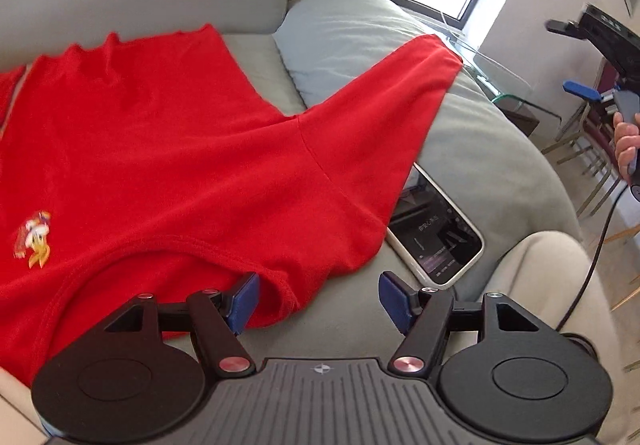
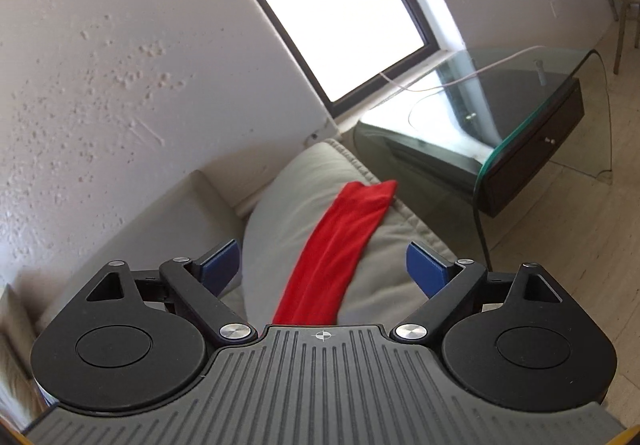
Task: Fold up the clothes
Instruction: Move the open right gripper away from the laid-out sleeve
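A red T-shirt [image 1: 160, 149] with a small cartoon print lies spread on a grey sofa seat [image 1: 348, 309], one sleeve [image 1: 384, 113] stretched up onto a grey cushion [image 1: 480, 149]. My left gripper [image 1: 320, 299] is open just above the shirt's collar edge, its left pad [image 1: 244, 297] over the fabric, nothing clamped. In the right wrist view the same red sleeve [image 2: 340, 245] runs over the cushion [image 2: 280, 205], and my right gripper [image 2: 324, 265] hangs open above it. That right gripper [image 1: 600, 45] also shows at the far right of the left wrist view, held by a hand [image 1: 626, 143].
A phone [image 1: 436, 229] lies on the seat, partly under the sleeve. The sofa arm [image 1: 540, 285] curves at the right. A glass side table [image 2: 520, 117] with a dark drawer stands beside the sofa under a window [image 2: 332, 5]. Chairs [image 1: 588, 141] stand on the floor.
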{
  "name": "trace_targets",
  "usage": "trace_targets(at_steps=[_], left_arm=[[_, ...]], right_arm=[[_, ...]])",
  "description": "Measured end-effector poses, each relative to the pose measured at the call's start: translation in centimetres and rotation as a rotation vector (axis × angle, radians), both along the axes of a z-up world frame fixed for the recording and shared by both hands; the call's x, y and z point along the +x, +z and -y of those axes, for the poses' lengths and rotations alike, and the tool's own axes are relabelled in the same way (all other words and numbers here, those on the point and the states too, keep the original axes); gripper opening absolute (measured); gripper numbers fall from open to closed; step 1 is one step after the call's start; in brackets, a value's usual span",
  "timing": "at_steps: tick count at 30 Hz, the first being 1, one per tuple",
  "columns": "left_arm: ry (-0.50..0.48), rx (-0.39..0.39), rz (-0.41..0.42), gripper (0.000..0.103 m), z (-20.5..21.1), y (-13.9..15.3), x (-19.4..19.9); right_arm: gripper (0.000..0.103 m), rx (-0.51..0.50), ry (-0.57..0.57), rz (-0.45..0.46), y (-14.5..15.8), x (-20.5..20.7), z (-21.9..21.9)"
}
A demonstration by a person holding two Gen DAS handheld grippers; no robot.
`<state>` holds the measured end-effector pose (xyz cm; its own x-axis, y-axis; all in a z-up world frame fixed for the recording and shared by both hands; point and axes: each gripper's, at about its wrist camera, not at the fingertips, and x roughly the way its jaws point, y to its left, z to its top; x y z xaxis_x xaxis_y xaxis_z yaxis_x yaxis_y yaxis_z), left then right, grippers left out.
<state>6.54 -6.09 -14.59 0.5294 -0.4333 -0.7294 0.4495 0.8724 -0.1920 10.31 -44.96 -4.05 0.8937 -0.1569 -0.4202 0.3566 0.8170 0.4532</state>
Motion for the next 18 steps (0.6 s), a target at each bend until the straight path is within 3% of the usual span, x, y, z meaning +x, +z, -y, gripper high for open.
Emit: trace_targets(at_steps=[4, 7, 9, 12, 15, 18], left_arm=[[-0.056, 0.157, 0.146, 0.064, 2.2, -0.3, -1.0], [-0.029, 0.084, 0.108, 0.065, 1.3, 0.1, -1.1], [0.023, 0.054, 0.110, 0.065, 0.7, 0.3, -0.7], [0.034, 0.100, 0.153, 0.063, 1.4, 0.2, -0.5], [-0.060, 0.144, 0.187, 0.064, 3.0, -0.1, -1.4], [-0.114, 0.247, 0.228, 0.065, 4.7, -1.0, -2.2]], right_arm=[[0.094, -0.102, 0.021, 0.029, -4.1, -2.1, -4.8], [0.094, -0.182, 0.024, 0.045, -7.7, -2.2, -7.9], [0.094, -0.233, 0.024, 0.009, -9.0, -1.5, -8.5], [0.094, -0.309, 0.024, -0.044, -11.0, -0.6, -9.4], [0.094, -0.366, 0.027, -0.057, -11.5, -0.4, -9.6], [0.095, -0.443, 0.009, -0.074, -12.1, -0.3, -10.4]])
